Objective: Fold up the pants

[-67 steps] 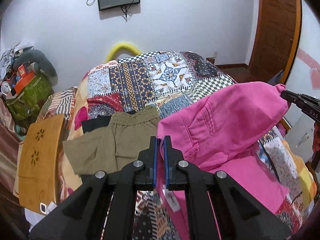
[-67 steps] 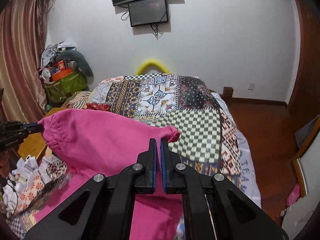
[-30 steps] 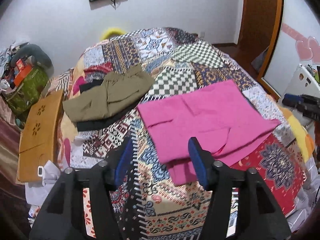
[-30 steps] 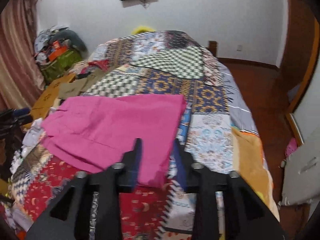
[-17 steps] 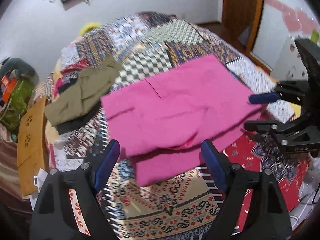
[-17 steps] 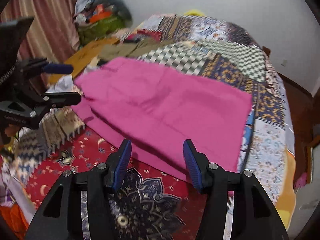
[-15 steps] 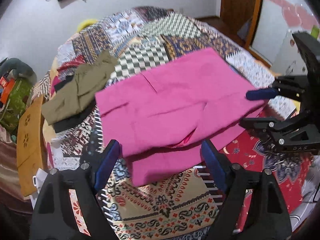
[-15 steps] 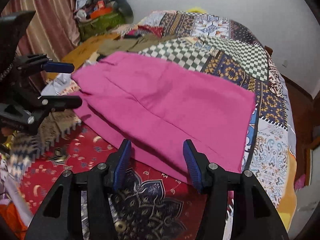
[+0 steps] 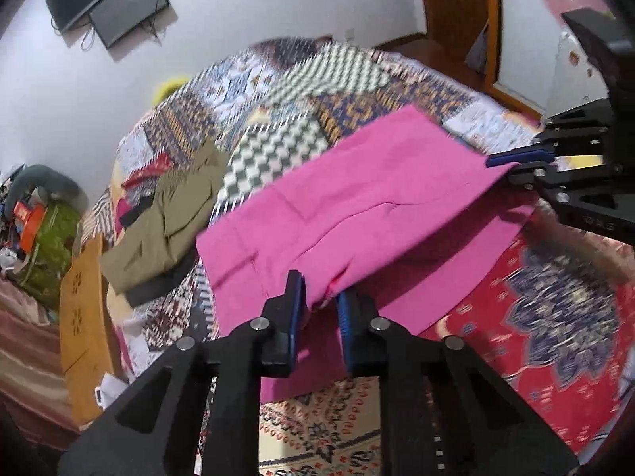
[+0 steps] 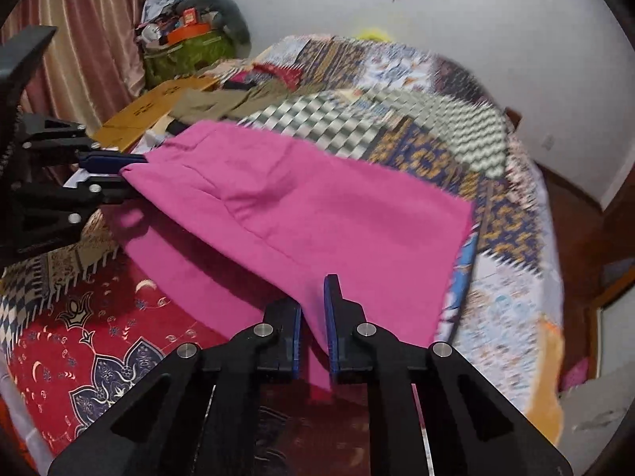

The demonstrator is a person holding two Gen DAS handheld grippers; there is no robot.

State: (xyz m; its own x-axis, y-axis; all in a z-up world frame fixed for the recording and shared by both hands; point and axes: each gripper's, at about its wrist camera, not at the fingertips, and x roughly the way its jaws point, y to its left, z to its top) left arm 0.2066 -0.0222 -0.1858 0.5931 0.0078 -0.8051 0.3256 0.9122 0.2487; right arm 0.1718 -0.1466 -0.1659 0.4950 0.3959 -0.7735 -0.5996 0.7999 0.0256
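The pink pants (image 9: 357, 198) lie folded over on the patchwork bedspread (image 9: 278, 79), with the top layer raised above the lower one. My left gripper (image 9: 320, 297) has narrowed jaws around the near edge of the top layer. My right gripper (image 10: 313, 301) has narrowed jaws around the near edge of the pants (image 10: 297, 206) too. Each gripper shows in the other's view, the right one (image 9: 516, 160) at the pants' far corner and the left one (image 10: 119, 164) at the opposite corner.
An olive garment (image 9: 170, 214) lies on a dark one beyond the pink pants. A wooden board (image 9: 83, 309) leans at the bed's left side. A green bag with clutter (image 10: 186, 47) stands by the curtain. A door (image 9: 456, 4) is at the back right.
Both grippers let go of the pants, opened wide and drew back while the pants lay down on the bed. Now both have come in to the near edge and narrowed, and the top layer is lifted.
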